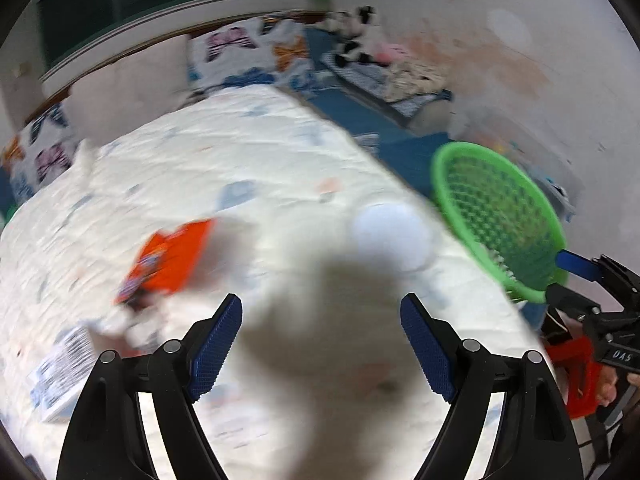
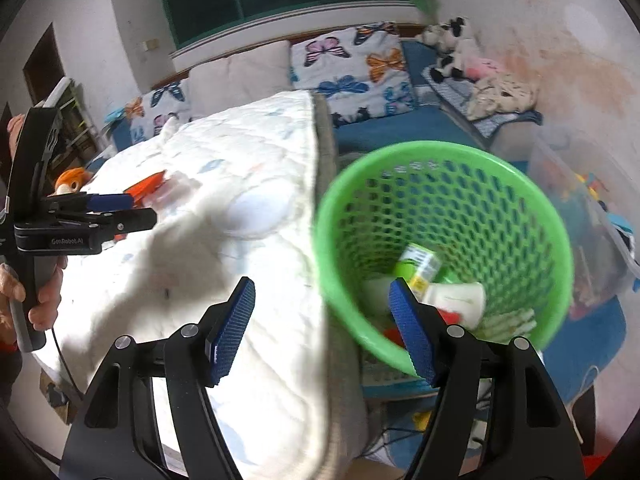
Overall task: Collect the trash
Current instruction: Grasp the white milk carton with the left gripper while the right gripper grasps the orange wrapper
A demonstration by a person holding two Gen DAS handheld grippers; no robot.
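Note:
A green mesh basket (image 2: 444,252) stands past the right edge of the white quilted bed (image 2: 240,280); it holds several trash pieces, among them a white bottle (image 2: 456,300) and a small carton (image 2: 420,266). On the bed lie a round white lid (image 1: 392,236), an orange wrapper (image 1: 168,260) and a printed white packet (image 1: 60,368). My left gripper (image 1: 322,340) is open and empty above the bed, short of the lid. My right gripper (image 2: 322,328) is open and empty over the bed edge, its right finger in front of the basket rim. The basket also shows in the left wrist view (image 1: 500,220).
Butterfly-print pillows (image 2: 352,64) and plush toys (image 2: 452,48) lie at the back. A clear storage bin (image 2: 584,216) stands right of the basket. A red stool (image 1: 576,376) is by the bed's right edge. The left gripper (image 2: 120,212) shows in the right wrist view.

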